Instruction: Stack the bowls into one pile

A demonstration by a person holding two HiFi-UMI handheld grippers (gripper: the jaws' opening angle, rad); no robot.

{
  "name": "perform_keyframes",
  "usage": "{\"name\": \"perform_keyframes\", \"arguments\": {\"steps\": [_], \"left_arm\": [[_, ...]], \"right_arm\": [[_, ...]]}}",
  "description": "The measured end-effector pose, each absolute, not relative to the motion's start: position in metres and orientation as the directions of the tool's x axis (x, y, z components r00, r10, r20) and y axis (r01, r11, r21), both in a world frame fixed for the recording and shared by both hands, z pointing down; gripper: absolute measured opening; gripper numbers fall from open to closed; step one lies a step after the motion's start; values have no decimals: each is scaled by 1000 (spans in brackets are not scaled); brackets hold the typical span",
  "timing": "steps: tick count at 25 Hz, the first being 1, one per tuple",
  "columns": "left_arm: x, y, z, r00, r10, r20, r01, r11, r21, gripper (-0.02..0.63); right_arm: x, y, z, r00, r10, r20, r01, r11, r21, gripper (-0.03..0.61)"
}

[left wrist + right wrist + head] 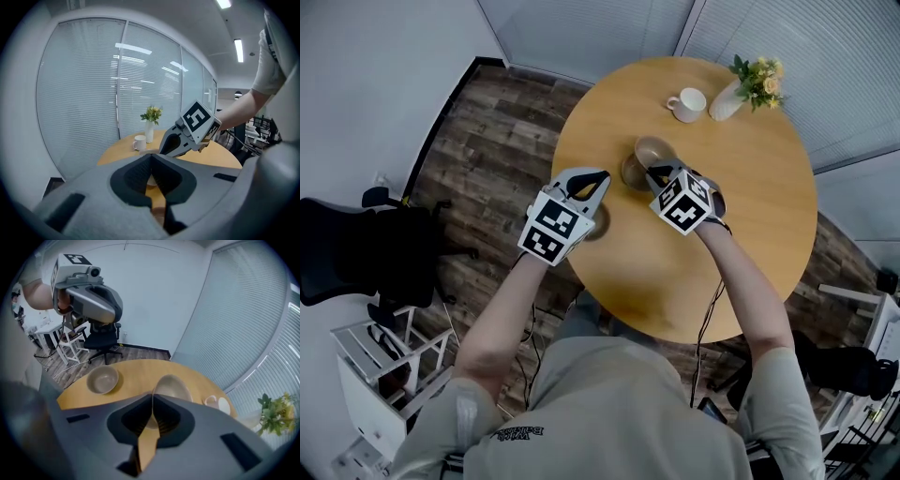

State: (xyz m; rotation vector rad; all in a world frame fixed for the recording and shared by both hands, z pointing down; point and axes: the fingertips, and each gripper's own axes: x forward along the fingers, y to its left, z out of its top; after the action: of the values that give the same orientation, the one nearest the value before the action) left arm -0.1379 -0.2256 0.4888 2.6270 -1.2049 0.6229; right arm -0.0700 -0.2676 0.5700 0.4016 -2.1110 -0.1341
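My right gripper (153,399) is clamping the tilted bowl (172,387) by its rim, ready for stacking onto the other bowl (103,379). My left gripper (151,158) is hovering above that one, closed and empty.

— How are the arms set?

— Both stretched forward, the left forearm (502,309) and the right forearm (750,291) angling in toward each other.

— And the grippers?

— The left gripper (598,178) hangs in the air with its jaws closed tip to tip (nothing between them). The right gripper (656,173) sits just beside it, a little further out, its jaws pinched on the rim of a tilted bowl (639,157).
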Motion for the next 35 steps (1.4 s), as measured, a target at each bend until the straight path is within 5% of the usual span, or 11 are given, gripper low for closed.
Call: {"name": "perform_keyframes", "arguments": {"steps": [35], "left_arm": [[-135, -224, 540, 577, -633, 515, -759, -648, 54, 21]], "right_arm": [[-75, -248, 649, -470, -192, 862, -272, 960, 65, 35]]}}
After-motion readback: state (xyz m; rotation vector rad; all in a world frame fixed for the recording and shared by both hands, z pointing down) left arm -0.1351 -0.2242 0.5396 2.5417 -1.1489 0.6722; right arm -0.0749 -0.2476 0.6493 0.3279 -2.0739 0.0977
